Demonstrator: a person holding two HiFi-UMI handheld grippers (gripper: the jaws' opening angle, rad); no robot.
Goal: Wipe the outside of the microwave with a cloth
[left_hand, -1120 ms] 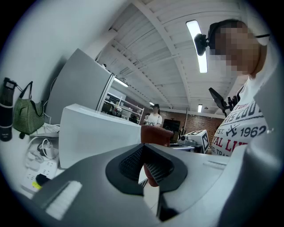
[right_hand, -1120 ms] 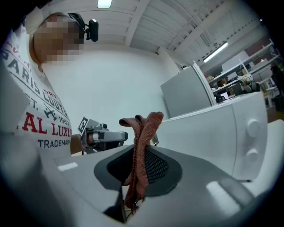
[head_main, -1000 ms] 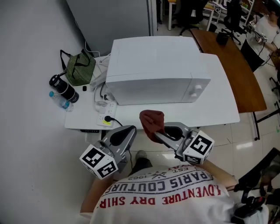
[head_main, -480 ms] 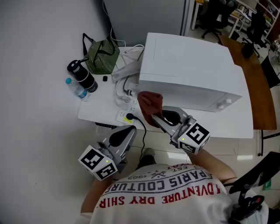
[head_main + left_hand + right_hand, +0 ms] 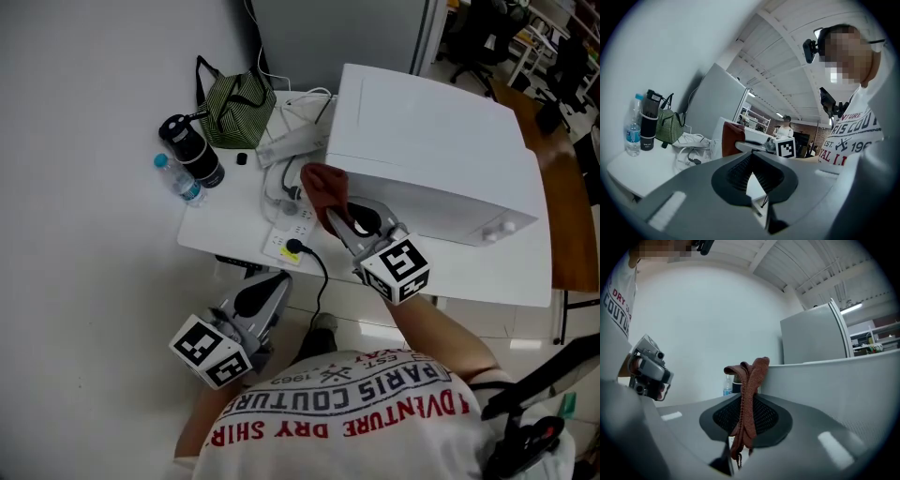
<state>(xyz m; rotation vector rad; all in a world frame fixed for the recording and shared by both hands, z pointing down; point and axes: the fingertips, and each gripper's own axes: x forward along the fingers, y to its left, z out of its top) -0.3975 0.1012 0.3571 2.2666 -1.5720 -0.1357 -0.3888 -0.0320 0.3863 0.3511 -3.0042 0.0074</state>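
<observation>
Reaching forward, right tool holds cloth beside microwave.

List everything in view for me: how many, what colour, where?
microwave: one, white, on the table
table: one, white, against the wall
cloth: one, reddish brown, at the microwave's side
bag: one, green striped, table's far corner
flask: one, black, beside the bag
water bottle: one, clear, blue cap, beside the flask
power strip: one, white, table's near edge
wooden table: one, brown, far right
left gripper: one, grey, shut, empty, held low
right gripper: one, grey, shut on the cloth
</observation>
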